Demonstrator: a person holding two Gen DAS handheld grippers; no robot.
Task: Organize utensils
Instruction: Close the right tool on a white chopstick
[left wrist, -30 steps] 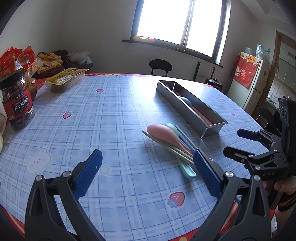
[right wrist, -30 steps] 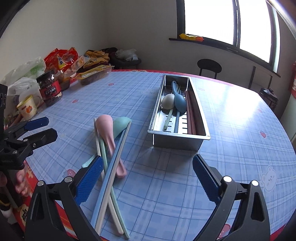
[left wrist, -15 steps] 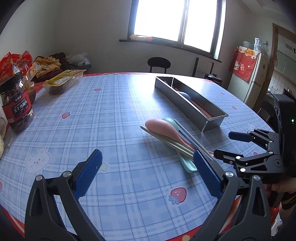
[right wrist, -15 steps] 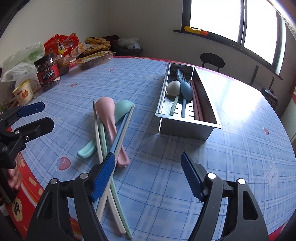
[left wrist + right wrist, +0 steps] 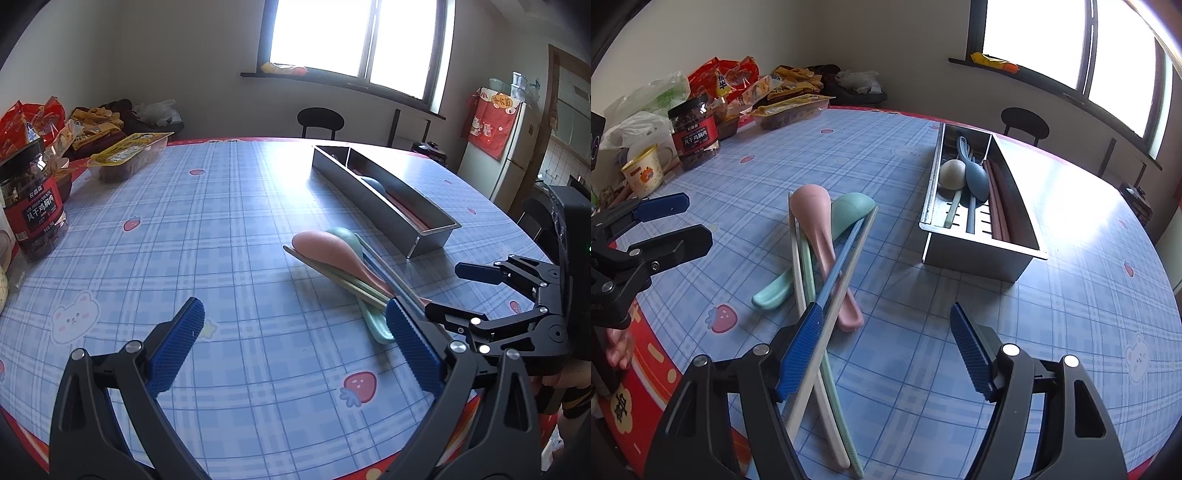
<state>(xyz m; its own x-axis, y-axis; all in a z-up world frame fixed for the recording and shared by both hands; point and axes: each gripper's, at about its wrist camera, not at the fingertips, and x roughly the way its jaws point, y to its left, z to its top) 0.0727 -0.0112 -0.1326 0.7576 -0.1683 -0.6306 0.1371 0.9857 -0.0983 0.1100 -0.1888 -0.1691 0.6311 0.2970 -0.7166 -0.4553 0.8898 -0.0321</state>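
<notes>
A pile of utensils lies on the blue checked tablecloth: a pink spoon (image 5: 817, 236) (image 5: 332, 254), a teal spoon (image 5: 846, 216), and several pale chopsticks (image 5: 834, 273) crossing them. A steel tray (image 5: 979, 254) (image 5: 373, 192) holds a cream spoon (image 5: 952, 176), a blue spoon (image 5: 977, 177) and brown chopsticks (image 5: 997, 199). My right gripper (image 5: 886, 350) is open, low over the near ends of the chopsticks, its left pad beside them. My left gripper (image 5: 295, 345) is open and empty, left of the pile.
A red-labelled jar (image 5: 696, 129), a yellow mug (image 5: 642, 173), snack bags (image 5: 738, 81) and a food tray (image 5: 790, 110) crowd the table's far left. A black chair (image 5: 1025, 123) stands behind the table. The red table edge (image 5: 646, 354) is near both grippers.
My right gripper has moved forward and down toward the chopstick ends and its jaws have narrowed somewhat. My left gripper has shifted only slightly.
</notes>
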